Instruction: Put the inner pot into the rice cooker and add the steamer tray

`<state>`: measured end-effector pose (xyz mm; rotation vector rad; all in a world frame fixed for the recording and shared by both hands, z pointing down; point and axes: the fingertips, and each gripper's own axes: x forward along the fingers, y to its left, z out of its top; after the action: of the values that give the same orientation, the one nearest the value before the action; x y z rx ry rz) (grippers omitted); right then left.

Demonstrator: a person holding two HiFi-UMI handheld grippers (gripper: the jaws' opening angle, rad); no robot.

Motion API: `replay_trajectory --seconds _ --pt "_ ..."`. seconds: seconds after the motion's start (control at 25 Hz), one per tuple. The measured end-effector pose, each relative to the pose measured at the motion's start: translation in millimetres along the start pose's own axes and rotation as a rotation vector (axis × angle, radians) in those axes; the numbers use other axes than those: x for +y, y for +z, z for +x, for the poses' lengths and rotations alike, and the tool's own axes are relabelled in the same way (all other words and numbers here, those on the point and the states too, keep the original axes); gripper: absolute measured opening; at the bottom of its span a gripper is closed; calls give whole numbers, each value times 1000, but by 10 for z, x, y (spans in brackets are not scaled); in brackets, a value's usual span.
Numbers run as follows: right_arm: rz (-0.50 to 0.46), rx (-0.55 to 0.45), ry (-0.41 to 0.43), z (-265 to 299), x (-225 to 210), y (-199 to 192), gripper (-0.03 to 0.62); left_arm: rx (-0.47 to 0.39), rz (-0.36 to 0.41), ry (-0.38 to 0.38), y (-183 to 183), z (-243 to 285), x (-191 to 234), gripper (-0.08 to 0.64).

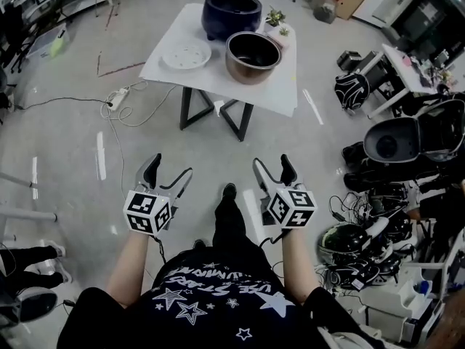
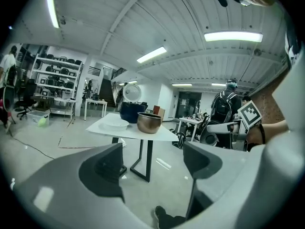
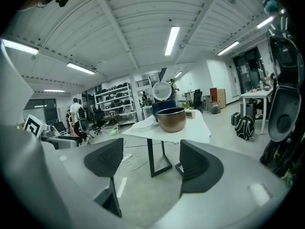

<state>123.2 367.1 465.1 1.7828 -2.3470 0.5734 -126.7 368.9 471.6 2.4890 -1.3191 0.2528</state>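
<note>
Your starred shirt (image 1: 203, 304) fills the head view at 6 o'clock, and your forearms reach up from it to the two grippers. You hold the left gripper (image 1: 167, 171) at 7 o'clock of centre and the right gripper (image 1: 274, 167) at 5 o'clock. Both hang over bare floor, level with each other and well apart, with your shoe (image 1: 229, 191) between them. Each has its jaws spread wide and has hold of nothing. In the left gripper view the gap between the jaws frames only floor and a table leg, and the right gripper view shows the same.

You face the table (image 1: 218, 75) at 12 o'clock, well apart from both grippers. On it the cooker (image 1: 231, 13) sits at 12 o'clock of the tabletop, against the far edge, and both gripper views show its round lid raised. You have the pot (image 1: 253, 55) at 4 o'clock of the cooker, upright and mouth up, near the cooker but outside it. The tray (image 1: 187, 53) lies flat on the tabletop at 8 o'clock of the cooker and at 9 o'clock of the pot, apart from both. A small plant (image 1: 275, 18) stands at 3 o'clock of the cooker. On the floor at 8 o'clock of the table lies a power strip (image 1: 116, 97) with its cables.
</note>
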Motion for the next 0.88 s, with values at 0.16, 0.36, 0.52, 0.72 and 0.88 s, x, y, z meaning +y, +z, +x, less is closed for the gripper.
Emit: replay_trajectory --seconds 0.16,0.36,0.52,0.72,0.88 --pt "18 10 12 373 -287 68 388 10 -3 8 93 471 140 397" --pt "52 5 7 877 -767 361 388 15 -14 4 381 1164 215 397" --pt "83 -12 9 1259 -1151 675 388 22 19 6 683 1721 240 397" --pt "115 -28 23 1652 -1539 960 387 5 9 21 1001 2277 282 397" --pt "136 -39 36 1909 -1783 1127 385 -8 -15 40 1157 2587 336 397"
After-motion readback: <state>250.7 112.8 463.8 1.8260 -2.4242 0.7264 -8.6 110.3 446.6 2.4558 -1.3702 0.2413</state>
